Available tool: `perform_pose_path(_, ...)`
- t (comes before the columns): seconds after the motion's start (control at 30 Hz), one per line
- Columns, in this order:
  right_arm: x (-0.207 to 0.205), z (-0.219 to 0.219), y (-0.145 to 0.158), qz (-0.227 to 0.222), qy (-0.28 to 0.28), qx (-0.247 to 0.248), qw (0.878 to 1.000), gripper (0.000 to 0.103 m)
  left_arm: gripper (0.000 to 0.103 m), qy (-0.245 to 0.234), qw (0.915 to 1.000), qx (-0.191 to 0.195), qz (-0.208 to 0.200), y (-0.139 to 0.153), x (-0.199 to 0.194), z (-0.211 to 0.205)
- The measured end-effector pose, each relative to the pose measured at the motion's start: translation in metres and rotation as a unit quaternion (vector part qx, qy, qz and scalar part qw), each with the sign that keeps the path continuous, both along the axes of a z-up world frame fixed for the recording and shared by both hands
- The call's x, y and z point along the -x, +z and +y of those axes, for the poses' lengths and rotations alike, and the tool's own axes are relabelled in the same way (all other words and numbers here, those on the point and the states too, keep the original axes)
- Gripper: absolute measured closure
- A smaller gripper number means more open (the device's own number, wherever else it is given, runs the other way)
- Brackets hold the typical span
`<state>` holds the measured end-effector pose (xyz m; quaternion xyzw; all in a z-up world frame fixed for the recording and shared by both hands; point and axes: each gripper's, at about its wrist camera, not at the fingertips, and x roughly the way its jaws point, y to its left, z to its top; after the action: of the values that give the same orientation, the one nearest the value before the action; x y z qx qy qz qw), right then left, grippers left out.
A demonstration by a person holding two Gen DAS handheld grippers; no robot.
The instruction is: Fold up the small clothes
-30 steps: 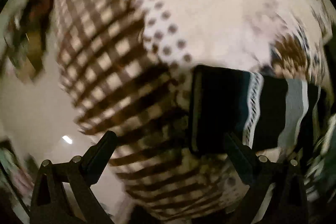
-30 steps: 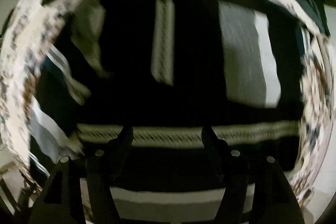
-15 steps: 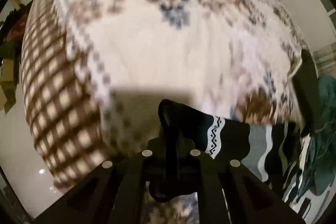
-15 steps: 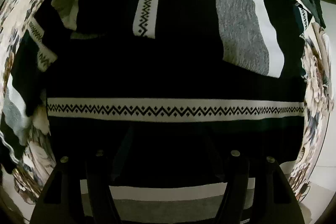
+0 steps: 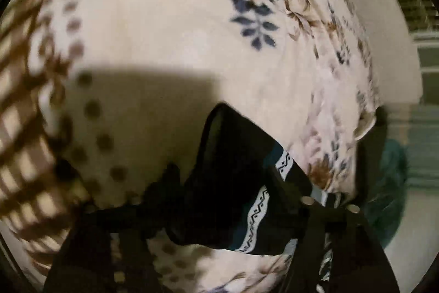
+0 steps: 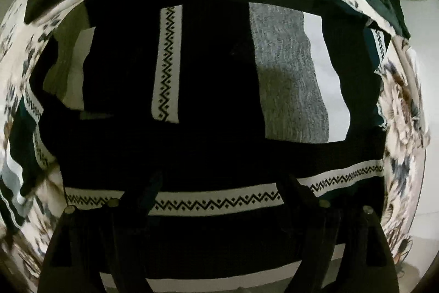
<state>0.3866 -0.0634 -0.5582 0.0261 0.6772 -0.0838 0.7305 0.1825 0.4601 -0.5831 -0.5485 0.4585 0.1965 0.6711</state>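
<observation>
A: left gripper (image 5: 222, 177)?
B: jaws spread wide, a fold of the black sweater (image 5: 233, 155) lies between them, over the floral blanket (image 5: 164, 32)

A: right gripper (image 6: 219, 186)?
B: jaws wide apart, nothing held, above the sweater spread flat on the blanket

Dark knit sweater (image 6: 219, 133), black ground with white zigzag-patterned bands, one grey panel edged white, teal patches near the edges. Lies spread flat on floral bedding, filling nearly all the space ahead of the right tool; one patterned band runs crosswise just past its fingertips, another stands lengthwise farther out, left of centre. Small brown label at the far edge. Left side of the garment bunched and rumpled. From the left tool, a corner of the sweater (image 5: 233, 177) sits raised between its fingers, folded over on itself, black outer face with teal and zigzag trim toward the right finger.
</observation>
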Motion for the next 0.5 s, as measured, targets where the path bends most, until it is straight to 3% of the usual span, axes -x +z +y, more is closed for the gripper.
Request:
perform_pose_path(0.13,0.006,0.002,-0.004,0.005,0.006,-0.002,1.0,0.016,0.041,-0.006,0.9991,-0.038,0.02,-0.001,-0.012,-0.011)
perform_pose_path(0.17,0.01,0.002,-0.004,0.006,0.008,-0.005,1.0,0.016,0.057,-0.014,0.9977,-0.06,0.03,0.003,-0.018,-0.016)
perform_pose_path(0.2,0.015,0.0,-0.005,0.008,0.01,-0.008,1.0,0.016,0.081,-0.026,0.9948,-0.092,0.037,0.01,-0.027,-0.021)
perform_pose_path(0.23,0.02,-0.003,-0.005,0.009,0.01,-0.01,1.0,0.016,0.096,-0.045,0.9911,-0.118,0.042,0.018,-0.035,-0.028)
perform_pose_path(0.37,0.038,-0.018,-0.001,0.006,0.001,-0.017,1.0,0.016,0.096,-0.104,0.9729,-0.205,0.026,0.068,-0.074,-0.066)
perform_pose_path(0.5,0.05,-0.057,0.008,0.004,-0.025,-0.029,0.999,0.016,0.096,-0.166,0.9581,-0.232,-0.023,0.128,-0.124,-0.134)
